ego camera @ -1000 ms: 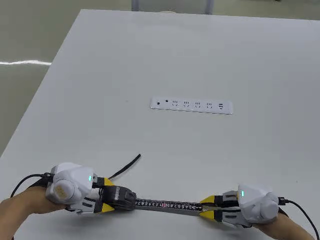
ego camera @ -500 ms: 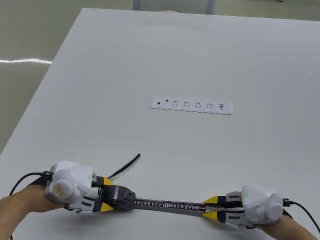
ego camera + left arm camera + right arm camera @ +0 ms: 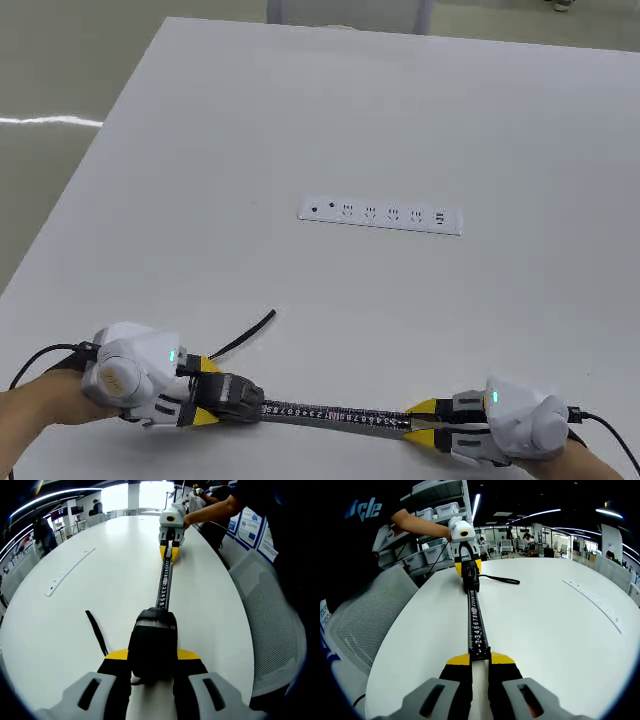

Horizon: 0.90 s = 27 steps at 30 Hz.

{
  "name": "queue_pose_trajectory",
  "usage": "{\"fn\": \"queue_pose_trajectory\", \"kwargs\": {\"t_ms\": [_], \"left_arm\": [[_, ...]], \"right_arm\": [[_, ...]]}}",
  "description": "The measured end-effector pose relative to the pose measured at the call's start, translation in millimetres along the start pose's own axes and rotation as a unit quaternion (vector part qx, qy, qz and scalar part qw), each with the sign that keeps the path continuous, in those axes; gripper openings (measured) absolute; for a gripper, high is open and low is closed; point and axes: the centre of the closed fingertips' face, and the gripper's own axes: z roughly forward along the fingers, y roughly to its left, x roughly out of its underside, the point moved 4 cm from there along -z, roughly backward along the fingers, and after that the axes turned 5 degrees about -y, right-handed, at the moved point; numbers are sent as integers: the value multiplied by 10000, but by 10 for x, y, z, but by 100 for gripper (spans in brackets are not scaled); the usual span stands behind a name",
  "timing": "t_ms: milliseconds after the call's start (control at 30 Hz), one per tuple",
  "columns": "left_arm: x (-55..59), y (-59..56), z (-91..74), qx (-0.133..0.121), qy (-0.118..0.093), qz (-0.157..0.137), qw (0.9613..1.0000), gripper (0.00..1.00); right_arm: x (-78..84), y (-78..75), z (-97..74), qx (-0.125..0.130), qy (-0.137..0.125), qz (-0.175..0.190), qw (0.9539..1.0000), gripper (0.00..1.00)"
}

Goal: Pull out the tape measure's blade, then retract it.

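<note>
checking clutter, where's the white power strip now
Head view: the flat white power strip lies central on the white table, beyond the dark tape measure blade at the near edge.

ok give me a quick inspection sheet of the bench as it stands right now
surface: white table, flat and plain
job's things: tape measure case near the table's front edge; blade drawn out straight between the tongs; black strap lying loose by the case
clutter: white power strip mid-table
grippers: left tongs shut on the case; right tongs shut on the blade's end
cables: left cable and right cable, both black, trailing behind the grippers
surroundings: grey floor; mesh chair beside the table
</note>
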Motion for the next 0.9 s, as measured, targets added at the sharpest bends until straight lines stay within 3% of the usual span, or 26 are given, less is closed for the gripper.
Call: {"fn": "queue_pose_trajectory", "kwargs": {"t_ms": [900], "left_arm": [[-2, 2, 7, -6, 73, -2, 10000, 27]], "right_arm": [[104, -28, -178, 9, 30, 49, 10000, 8]]}}
